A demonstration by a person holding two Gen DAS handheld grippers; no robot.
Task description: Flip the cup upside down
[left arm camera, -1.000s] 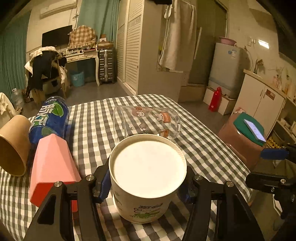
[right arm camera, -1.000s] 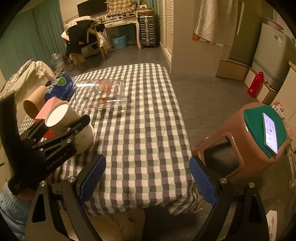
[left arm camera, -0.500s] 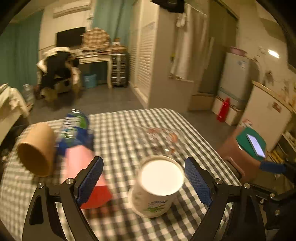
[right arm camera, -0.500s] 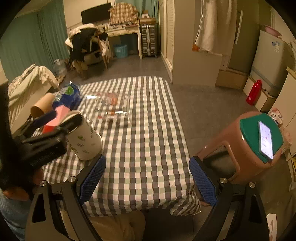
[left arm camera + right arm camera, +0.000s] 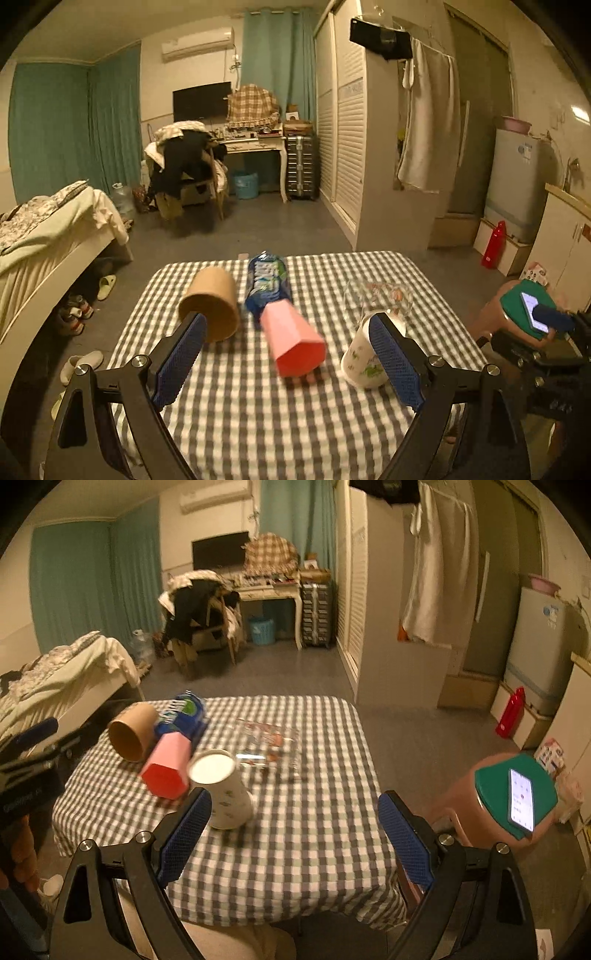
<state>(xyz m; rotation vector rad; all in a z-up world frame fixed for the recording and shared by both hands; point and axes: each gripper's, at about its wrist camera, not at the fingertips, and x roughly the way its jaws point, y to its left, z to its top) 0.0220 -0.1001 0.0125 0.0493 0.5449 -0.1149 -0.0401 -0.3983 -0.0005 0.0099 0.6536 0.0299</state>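
A white paper cup (image 5: 221, 794) with green print stands upside down on the checked tablecloth (image 5: 295, 834), its flat base up. In the left wrist view the cup (image 5: 360, 363) sits partly behind my right-hand finger. My left gripper (image 5: 288, 360) is open and empty, pulled back above the table's near side. My right gripper (image 5: 293, 834) is open and empty over the table's front edge; the cup is just beyond its left finger (image 5: 184, 834).
A pink cup (image 5: 293, 341), a brown paper cup (image 5: 212, 308), a blue bottle (image 5: 267, 282) and a clear glass (image 5: 378, 297) lie on their sides on the table. A brown stool with a green top and a phone (image 5: 517, 797) stands right of the table.
My left gripper opened, let go of the white cup standing upside down, and drew back and up. The right gripper rose a little.
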